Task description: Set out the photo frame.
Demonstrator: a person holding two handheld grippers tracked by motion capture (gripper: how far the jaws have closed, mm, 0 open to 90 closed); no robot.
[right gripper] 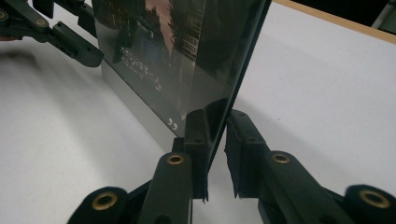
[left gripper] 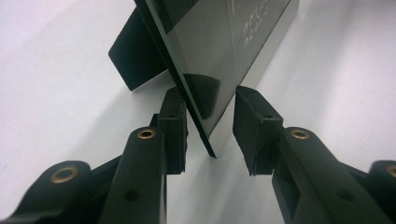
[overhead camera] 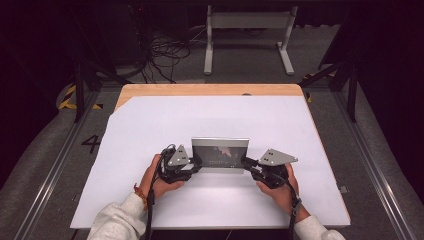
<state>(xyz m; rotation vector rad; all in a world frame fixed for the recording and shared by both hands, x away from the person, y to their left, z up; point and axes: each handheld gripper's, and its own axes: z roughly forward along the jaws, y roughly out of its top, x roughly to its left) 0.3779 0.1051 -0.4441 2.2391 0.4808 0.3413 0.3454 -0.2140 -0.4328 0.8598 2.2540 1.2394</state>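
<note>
Glossy dark glass identifies the picture frame [overhead camera: 220, 155], which stands upright on the white sheet [overhead camera: 150, 125] covering the wooden table [overhead camera: 200, 89]; all positions below are given relative to this frame.

High view: the left gripper [overhead camera: 192, 165] is at the frame's left lower edge and the right gripper [overhead camera: 248, 163] is at its right lower edge, each held in a hand. The sheet around the frame is bare. Beyond the table, behind the frame, lie loose cables [overhead camera: 165, 52] and a white stand [overhead camera: 248, 30], both well apart and no obstruction.

Left gripper view: the jaws straddle the frame's edge. One pad [left gripper: 173, 126] lies at the frame's back face; the other pad [left gripper: 252, 128] stands clear of the glass, so the left gripper is released and grips nothing. The frame's black prop [left gripper: 133, 53] rests on the sheet behind it.

Right gripper view: both pads [right gripper: 196, 140] press the frame's edge between them, a firm pinch.

Judged step: setting the frame to stand on its prop, with the left side already let go. The next move calls for parting the right jaws gently and backing straight away from the edge, since any sideways drag could tip the frame.
</note>
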